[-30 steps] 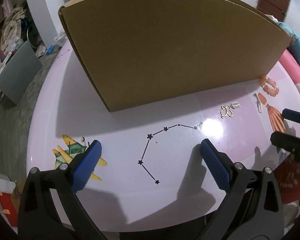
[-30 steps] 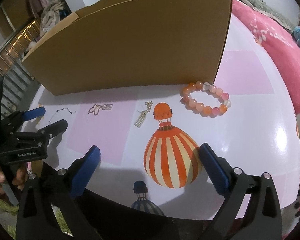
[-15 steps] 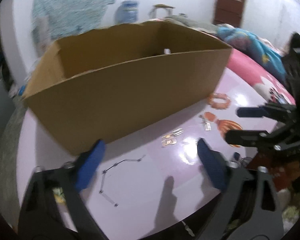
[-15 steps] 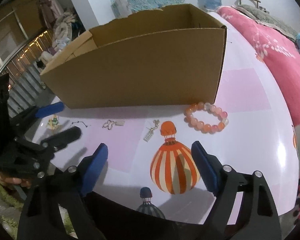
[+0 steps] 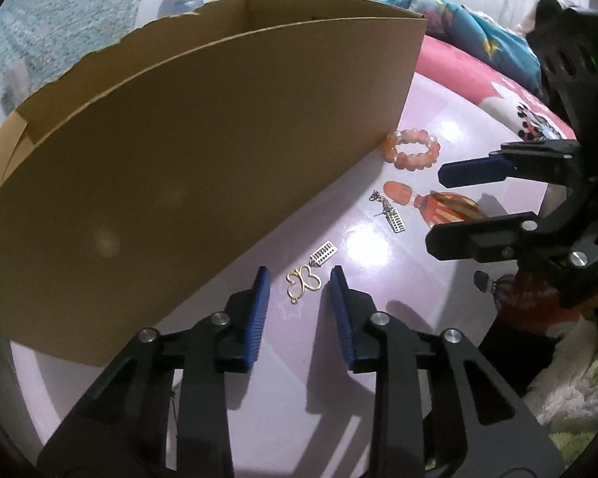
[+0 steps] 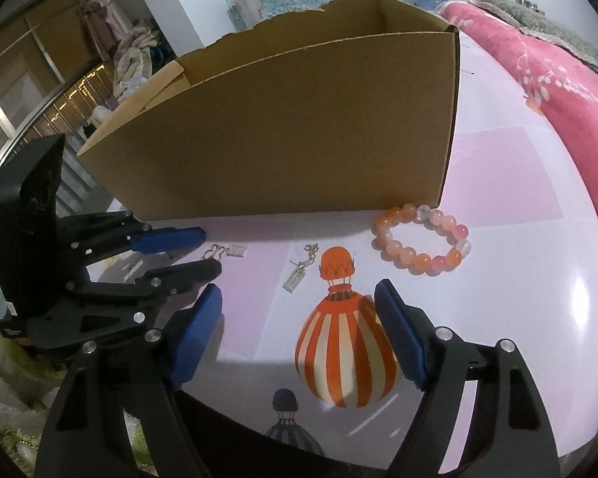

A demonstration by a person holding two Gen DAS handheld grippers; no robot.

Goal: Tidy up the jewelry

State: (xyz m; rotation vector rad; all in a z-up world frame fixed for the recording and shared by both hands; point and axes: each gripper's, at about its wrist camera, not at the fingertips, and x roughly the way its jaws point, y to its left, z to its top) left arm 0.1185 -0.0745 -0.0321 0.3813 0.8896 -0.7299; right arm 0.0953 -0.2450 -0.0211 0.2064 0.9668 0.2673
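we see our left gripper (image 5: 299,279) low over the pink table (image 5: 378,298), its blue fingers (image 5: 261,298) spread narrowly with the gold butterfly pendant (image 5: 303,282) lying on the table between the tips, touching neither pad as far as we can tell. a small silver abacus-like charm (image 5: 323,254) sits just at 1 o'clock of the butterfly, touching or nearly touching it. further toward 1 o'clock lies a second silver charm on a short chain (image 5: 388,213), beside the printed hot-air balloon (image 5: 438,207). at 1 o'clock beyond that, the orange and pink bead bracelet (image 5: 412,149) rests just beside the near right corner of the open cardboard box (image 5: 179,167), which fills the view from 9 to 12 o'clock.

from the right wrist view, our right gripper (image 6: 299,306) hangs over the table edge with its fingers (image 6: 398,338) spread wide and holding nothing, the striped balloon print (image 6: 347,346) between them. the bracelet (image 6: 420,245) lies at 1 o'clock of it, the chained charm (image 6: 299,271) at 12 o'clock, and the butterfly pendant (image 6: 215,253) at 11 o'clock, between the tips of the left gripper (image 6: 203,253) that reaches in from 9 o'clock. the box (image 6: 299,127) stands behind all the jewelry, well up at 12 o'clock.
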